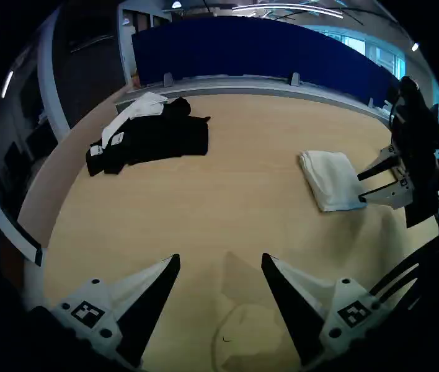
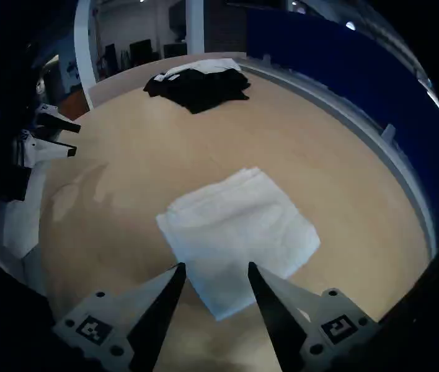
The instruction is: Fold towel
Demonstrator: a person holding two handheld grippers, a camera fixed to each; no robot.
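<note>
A white towel [image 2: 238,232] lies folded into a small rectangle on the light wooden table [image 2: 157,155]; in the left gripper view the same towel [image 1: 332,178] sits at the right. My right gripper [image 2: 216,268] is open, its fingertips hovering over the towel's near edge with nothing held. In the left gripper view that right gripper [image 1: 363,188] is at the towel's right side. My left gripper [image 1: 221,260] is open above bare table, well away from the towel; it appears as the left gripper [image 2: 70,139] at the far left of the right gripper view.
A heap of black and white clothes [image 1: 148,133] lies at the table's far side, also seen as the clothes heap [image 2: 198,80]. A blue partition [image 1: 257,49] runs behind the table's curved far edge. Bare wood spreads between the towel and the clothes.
</note>
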